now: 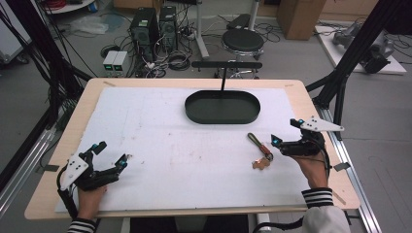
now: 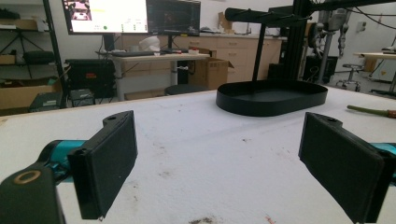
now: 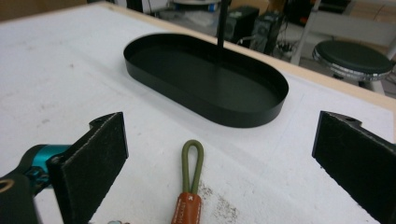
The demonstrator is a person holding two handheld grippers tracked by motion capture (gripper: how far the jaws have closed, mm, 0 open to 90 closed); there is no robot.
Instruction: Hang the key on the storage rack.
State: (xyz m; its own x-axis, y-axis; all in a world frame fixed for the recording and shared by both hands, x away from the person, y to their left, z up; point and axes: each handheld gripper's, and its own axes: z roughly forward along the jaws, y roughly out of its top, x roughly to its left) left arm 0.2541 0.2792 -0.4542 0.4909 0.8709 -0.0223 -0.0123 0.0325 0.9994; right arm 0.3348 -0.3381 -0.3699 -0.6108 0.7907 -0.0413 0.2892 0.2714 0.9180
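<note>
A keychain with an olive cord loop and a brown leather strap lies on the white mat, with a coppery metal piece at its near end. My right gripper is open just right of it; in the right gripper view the loop lies between the wide-apart jaws, untouched. A black oval tray sits empty at the back middle, its wall beyond the loop. My left gripper stands open at the front left, holding nothing.
A white mat covers the wooden table. A black T-shaped post rises at the tray's far side. The tray lies far ahead of the left gripper, the keychain to its right. A stool and computer cases stand on the floor behind.
</note>
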